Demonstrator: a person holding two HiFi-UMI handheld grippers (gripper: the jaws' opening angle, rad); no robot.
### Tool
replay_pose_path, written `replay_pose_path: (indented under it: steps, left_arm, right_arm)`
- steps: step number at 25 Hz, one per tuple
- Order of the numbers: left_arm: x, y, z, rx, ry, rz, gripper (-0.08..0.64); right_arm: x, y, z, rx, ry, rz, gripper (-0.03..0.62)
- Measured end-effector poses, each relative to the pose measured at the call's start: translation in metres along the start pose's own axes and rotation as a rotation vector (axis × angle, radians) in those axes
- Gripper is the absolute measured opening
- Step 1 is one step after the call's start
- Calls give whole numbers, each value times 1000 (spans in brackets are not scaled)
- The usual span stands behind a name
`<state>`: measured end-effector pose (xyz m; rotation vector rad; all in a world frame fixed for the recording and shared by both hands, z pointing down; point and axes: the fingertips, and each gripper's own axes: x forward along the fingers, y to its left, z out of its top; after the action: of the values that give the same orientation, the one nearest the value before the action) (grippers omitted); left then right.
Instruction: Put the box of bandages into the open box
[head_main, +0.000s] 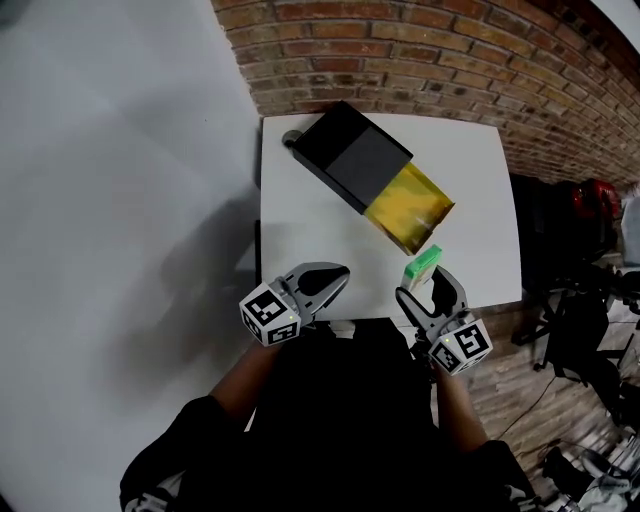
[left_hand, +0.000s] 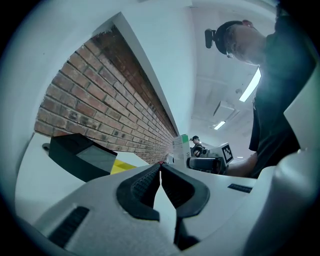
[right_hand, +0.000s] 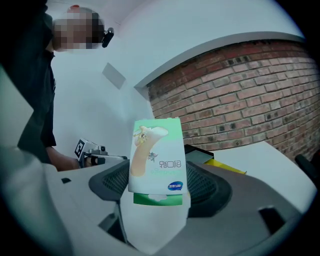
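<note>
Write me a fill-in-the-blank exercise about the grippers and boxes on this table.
1. The bandage box stands between the jaws of the ___ gripper.
2. The jaws of the left gripper are ___, with nothing between them.
3. The open box shows a ___ inside.
4. Behind the table rises a ___ wall.
Missing words: right; shut; yellow; brick.

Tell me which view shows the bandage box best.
The right gripper view: the bandage box stands large at centre, printed face showing, between the jaws of the right hand-held gripper. The head view shows only its green top; the left gripper view shows it small and far.
</note>
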<state>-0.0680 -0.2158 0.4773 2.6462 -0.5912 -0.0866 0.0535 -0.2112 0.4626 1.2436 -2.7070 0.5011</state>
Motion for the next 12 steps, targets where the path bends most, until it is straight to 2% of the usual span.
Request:
replay_pose_path:
  steps: [5, 12]
  left_arm:
    - [24, 4, 2, -2, 5, 48, 17]
    - [50, 13, -1, -20, -1, 120, 17]
  right_arm:
    - [14, -25, 7, -26, 35, 60, 350]
    - [24, -65, 9, -69, 93, 95, 350]
